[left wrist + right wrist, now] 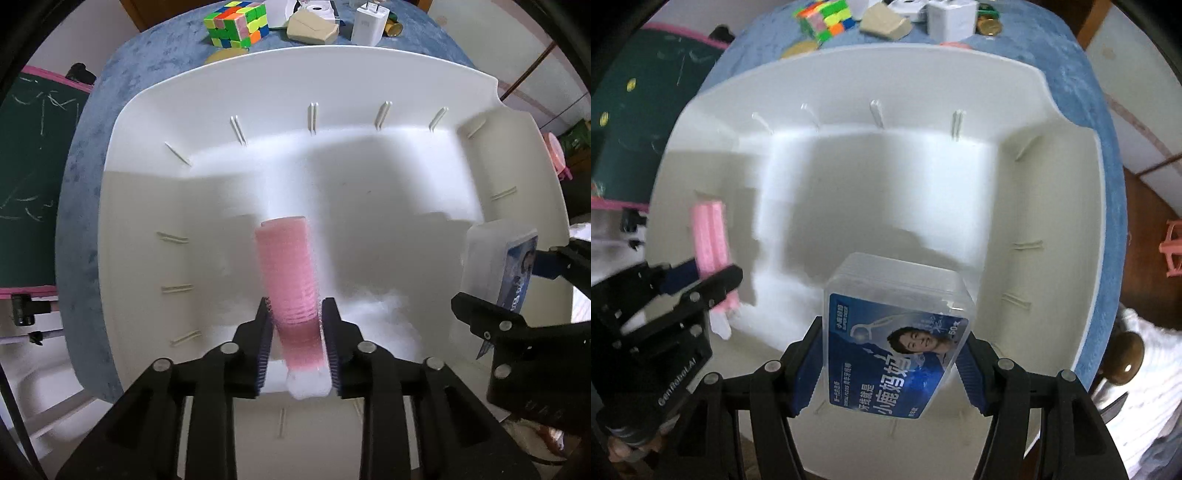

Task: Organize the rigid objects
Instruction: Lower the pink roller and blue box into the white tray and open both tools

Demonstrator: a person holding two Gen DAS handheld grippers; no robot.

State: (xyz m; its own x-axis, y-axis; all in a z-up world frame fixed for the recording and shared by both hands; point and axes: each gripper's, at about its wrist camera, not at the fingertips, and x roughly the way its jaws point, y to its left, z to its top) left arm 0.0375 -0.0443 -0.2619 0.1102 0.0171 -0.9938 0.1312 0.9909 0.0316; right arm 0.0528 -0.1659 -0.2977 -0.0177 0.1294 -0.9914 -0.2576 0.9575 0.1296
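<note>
My left gripper (295,314) is shut on a pink ribbed cylinder with a white end (290,273), held over the inside of a large white bin (332,85). It also shows in the right wrist view (709,236), at the bin's left side. My right gripper (890,347) is shut on a clear plastic floss box with a blue label (897,325), held over the bin's near right part. That box shows at the right edge of the left wrist view (498,266).
The bin sits on a blue cloth-covered table (155,66). Behind the bin lie a Rubik's cube (236,24), a beige case (312,27), a white charger (369,24) and a gold tin (988,26). A green chalkboard (33,166) stands at the left.
</note>
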